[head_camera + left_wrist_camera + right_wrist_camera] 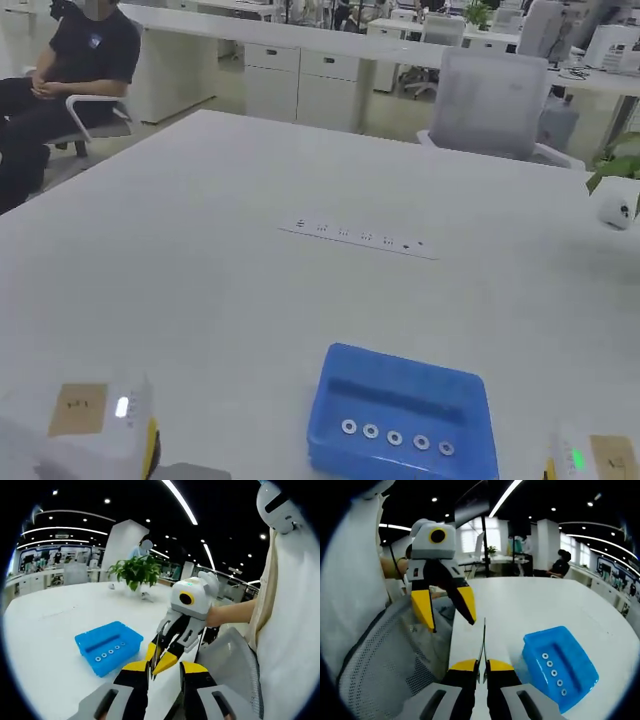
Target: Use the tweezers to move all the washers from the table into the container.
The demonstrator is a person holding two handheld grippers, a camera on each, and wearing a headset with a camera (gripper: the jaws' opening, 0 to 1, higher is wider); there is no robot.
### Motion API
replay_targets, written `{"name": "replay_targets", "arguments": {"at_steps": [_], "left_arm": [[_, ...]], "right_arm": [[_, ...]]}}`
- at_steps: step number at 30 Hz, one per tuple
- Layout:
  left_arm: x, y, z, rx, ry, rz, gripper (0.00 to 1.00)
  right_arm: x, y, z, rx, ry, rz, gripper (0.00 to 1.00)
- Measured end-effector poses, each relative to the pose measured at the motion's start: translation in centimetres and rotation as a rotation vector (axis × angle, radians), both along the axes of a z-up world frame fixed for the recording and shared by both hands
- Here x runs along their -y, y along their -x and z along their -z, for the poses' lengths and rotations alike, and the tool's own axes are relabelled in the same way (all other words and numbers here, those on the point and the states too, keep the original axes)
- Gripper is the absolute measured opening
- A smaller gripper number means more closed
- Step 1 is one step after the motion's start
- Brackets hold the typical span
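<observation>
**Five washers in the container, tweezers gripped on the right**

Nearest, the right gripper [482, 666] has its jaws closed on the tweezers [484, 640], whose thin metal legs stand straight up from between the yellow tips. Facing it, the left gripper [451, 622] has its jaws spread apart with nothing between them. Both are held off the near edge of the desk [200, 260].

Just beyond, at the near edge, sits the blue container [400, 360]. Five washers [394, 438] lie flat in a row on its floor, close together and apart from its walls. I can see no washer on the bare desk, so the task looks finished or nearly so.

Were another to turn up, it would likely be light, hard and smooth. Lying flat, it would be apt to skate away or flick out of the tips. The better hold is probably one tweezer leg through the hole and the other outside the ring, pinched gently. The tweezers are probably springy, so too firm a squeeze could cross their tips.

Further off, a power strip [360, 238] is set into the middle of the desk. Past the far edge stands a pale chair [490, 100], and a person [80, 60] sits at the far left.
</observation>
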State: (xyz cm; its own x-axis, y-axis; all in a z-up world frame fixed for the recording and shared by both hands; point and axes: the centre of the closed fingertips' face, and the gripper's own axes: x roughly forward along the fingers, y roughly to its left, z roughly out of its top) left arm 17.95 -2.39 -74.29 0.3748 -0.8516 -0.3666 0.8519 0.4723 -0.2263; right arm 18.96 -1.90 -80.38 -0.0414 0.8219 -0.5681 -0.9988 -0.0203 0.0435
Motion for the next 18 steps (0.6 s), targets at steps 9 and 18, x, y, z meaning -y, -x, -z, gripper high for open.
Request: {"name": "replay_targets", "arguments": {"at_steps": [9,18], "left_arm": [[1.1,0.8,0.3,0.003,-0.063,0.109,0.1],[1.7,1.4,1.2,-0.025,-0.068,0.15,0.01]], "right_arm": [[0.1,2.4,1.7,0.023,0.082,-0.123,0.03],[0.5,2.9,2.5,0.052,0.137,-0.167,0.03]]}}
